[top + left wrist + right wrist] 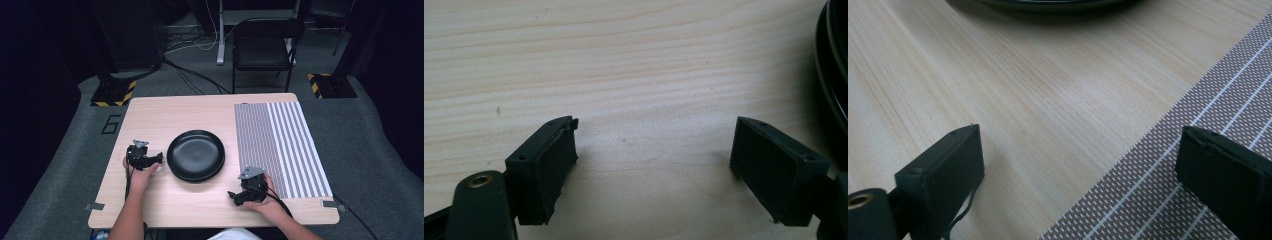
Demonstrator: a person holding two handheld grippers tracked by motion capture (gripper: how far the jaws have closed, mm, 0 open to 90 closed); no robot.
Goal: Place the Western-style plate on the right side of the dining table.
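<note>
Round black plate point(195, 155) mid-table on the pale wooden table point(165, 112), left gripper point(159, 159) just beside its left rim, jaws spread wide, empty, right gripper point(234, 196) near the striped grey placemat point(280, 145), likewise agape, mat's dotted weave clear in right gripper view point(1168, 190), black folding chair point(263, 45) beyond.

Right gripper point(1078, 150): jaws spread wide, nothing between. Below: wooden table point(998, 100), striped mat point(1198, 100) right, black plate point(1048, 4) far.
</note>
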